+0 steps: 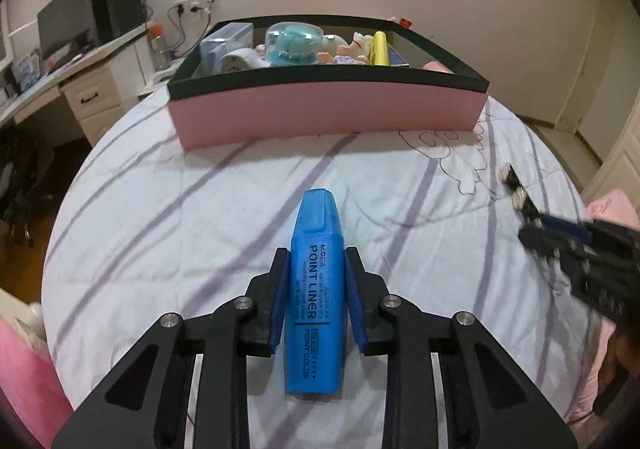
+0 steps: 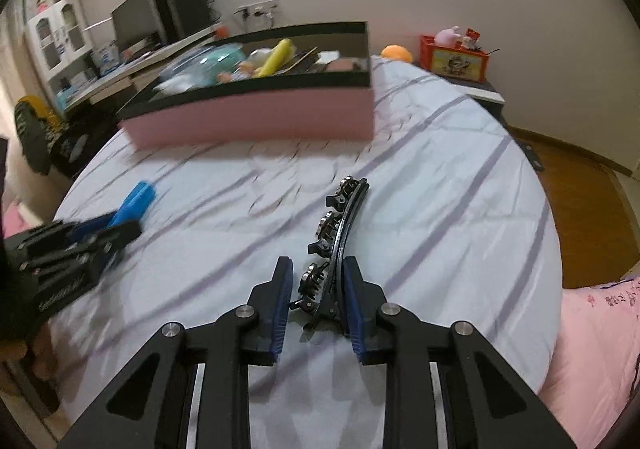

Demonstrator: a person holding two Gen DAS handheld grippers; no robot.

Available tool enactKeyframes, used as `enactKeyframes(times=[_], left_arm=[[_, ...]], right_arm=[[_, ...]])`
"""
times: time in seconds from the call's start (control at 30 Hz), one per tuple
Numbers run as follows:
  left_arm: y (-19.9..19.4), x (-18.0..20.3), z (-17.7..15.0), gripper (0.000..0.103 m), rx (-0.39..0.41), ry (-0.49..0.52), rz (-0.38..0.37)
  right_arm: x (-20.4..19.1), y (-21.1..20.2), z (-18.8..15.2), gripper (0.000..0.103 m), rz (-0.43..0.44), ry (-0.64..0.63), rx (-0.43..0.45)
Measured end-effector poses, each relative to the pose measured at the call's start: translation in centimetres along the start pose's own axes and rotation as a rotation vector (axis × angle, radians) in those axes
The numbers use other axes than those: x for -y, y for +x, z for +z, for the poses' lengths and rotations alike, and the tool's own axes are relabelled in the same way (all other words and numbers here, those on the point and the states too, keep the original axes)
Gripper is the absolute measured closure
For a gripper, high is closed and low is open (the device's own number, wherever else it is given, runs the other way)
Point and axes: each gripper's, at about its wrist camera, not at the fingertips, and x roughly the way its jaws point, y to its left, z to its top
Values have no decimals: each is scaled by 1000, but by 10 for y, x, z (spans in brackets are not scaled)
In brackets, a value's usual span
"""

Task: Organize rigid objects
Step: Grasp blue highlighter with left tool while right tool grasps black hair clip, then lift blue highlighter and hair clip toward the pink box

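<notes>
Highlighter (image 1: 316,289) clamped in left gripper (image 1: 316,261)

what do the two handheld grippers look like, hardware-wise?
Both match: the left gripper and right gripper have matte black angular linkage arms with triangular cutouts, round silver pivot pins and ribbed blue finger pads. No cables or sleeves visible.

left gripper (image 1: 316,263): black linkage arms, silver screws behind blue ribbed pads
right gripper (image 2: 316,269): same black arms, blue pads (image 2: 354,309)
</notes>
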Motion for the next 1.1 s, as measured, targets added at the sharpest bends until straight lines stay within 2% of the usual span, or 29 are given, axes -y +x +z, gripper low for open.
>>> enactKeyframes(times=[0.17,0.23,0.33,0.4,0.47,0.53,0.6,0.63,0.7,0.8,0.87,1.1], left_arm=[[-3,-1,-6,74,4,-15,-14],[-1,-4,-5,67,0,-22,-42],[2,-1,-2,50,-10,8,-79],[4,7,-2,44,-12,47,-62],[5,14,-3,45,-3,80,-30],[2,13,-5,52,8,91,-28],[0,8,-5,74,20,73,-22],[0,4,-5,76,22,56,-24],[-2,1,-5,76,27,43,-36],[-3,2,-6,76,35,48,-14],[-6,3,-5,76,40,50,-4],[-24,2,4,76,84,40,12]], right_arm=[[-9,-13,-15,77,-13,-19,6],[-10,-10,-14,77,-28,-10,8],[-12,-6,-9,76,-46,0,24],[-13,-1,-5,74,-61,0,29],[-14,4,-2,73,-76,-3,32],[-16,7,-1,73,-93,-12,32],[-16,9,1,72,-106,-15,39],[-15,11,1,70,-111,-16,40],[-15,13,3,70,-121,-16,45],[-16,13,3,72,-120,-28,44],[-12,9,1,83,-78,-14,58],[-15,-11,-1,84,49,13,124]])
